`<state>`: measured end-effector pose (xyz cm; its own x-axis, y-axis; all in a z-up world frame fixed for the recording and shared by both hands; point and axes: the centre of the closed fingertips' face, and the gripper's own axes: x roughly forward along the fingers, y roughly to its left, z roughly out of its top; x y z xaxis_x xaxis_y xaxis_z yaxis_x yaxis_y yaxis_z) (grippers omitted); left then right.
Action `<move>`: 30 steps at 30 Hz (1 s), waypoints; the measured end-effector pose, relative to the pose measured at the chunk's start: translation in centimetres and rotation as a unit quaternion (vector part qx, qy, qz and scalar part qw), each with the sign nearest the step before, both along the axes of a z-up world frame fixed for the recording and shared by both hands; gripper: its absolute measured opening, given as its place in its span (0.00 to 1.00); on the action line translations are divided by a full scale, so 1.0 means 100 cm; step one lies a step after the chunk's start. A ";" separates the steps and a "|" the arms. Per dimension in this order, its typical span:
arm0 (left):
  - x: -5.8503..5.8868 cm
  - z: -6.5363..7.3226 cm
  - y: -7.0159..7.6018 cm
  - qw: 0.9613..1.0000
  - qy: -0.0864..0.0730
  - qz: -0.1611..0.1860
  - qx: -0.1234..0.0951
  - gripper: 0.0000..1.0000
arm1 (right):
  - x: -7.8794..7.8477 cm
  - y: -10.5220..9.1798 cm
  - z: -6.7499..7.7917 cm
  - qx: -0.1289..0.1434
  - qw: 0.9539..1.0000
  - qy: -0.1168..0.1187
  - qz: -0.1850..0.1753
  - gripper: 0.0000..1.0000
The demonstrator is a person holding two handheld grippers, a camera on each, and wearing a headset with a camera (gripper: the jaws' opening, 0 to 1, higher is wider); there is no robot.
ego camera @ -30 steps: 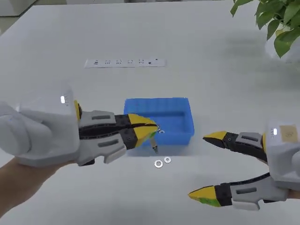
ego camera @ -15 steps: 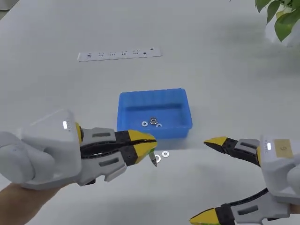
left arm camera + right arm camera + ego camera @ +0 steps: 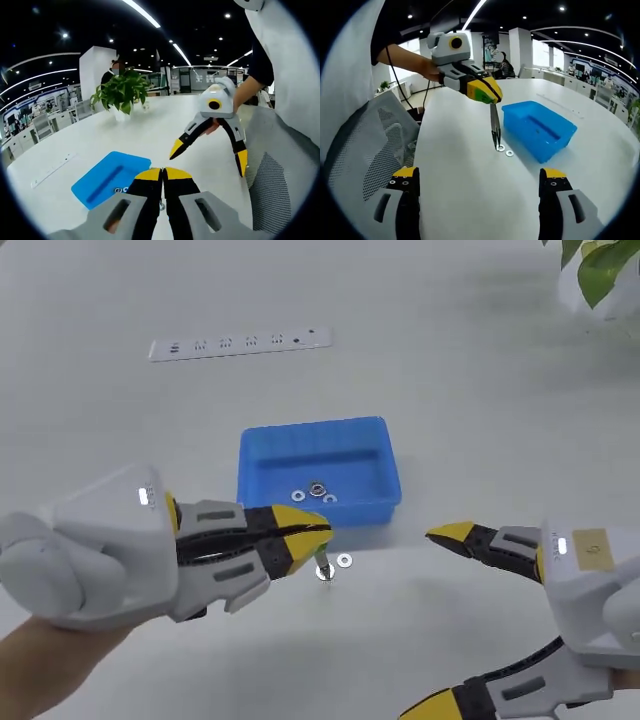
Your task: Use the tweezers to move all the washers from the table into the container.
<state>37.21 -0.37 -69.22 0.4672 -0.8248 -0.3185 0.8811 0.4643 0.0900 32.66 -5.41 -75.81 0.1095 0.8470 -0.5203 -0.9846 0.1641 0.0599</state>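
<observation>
Left gripper (image 3: 322,530) holds tweezers (image 3: 495,125) upright, tips down.

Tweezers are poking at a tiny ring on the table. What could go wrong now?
1. The tweezers, pinched in the left tool, touch down at one washer. It lies flat on the table, so the tips may slip off it.
2. The second washer lies close beside it and could get knocked away.
3. The blue container has a raised wall; a loosely held washer might drop before clearing it.
</observation>
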 end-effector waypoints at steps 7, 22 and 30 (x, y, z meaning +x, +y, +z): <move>0.002 -0.004 -0.002 1.000 0.005 -0.008 0.006 0.04 | -0.003 0.000 -0.002 -0.002 1.000 0.009 0.003 1.00; 0.004 -0.003 -0.006 0.999 0.039 -0.022 0.027 0.04 | 0.017 0.030 0.005 0.017 0.999 0.011 0.025 0.87; 0.002 -0.004 -0.002 0.998 0.045 -0.019 0.032 0.04 | 0.029 0.068 0.002 0.012 0.996 0.014 0.084 0.58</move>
<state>37.40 -0.61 -69.60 0.4039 -0.8181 -0.4094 0.9035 0.4268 0.0385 35.54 1.38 -75.65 -0.0490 0.8646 -0.5001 -0.9960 -0.0050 0.0890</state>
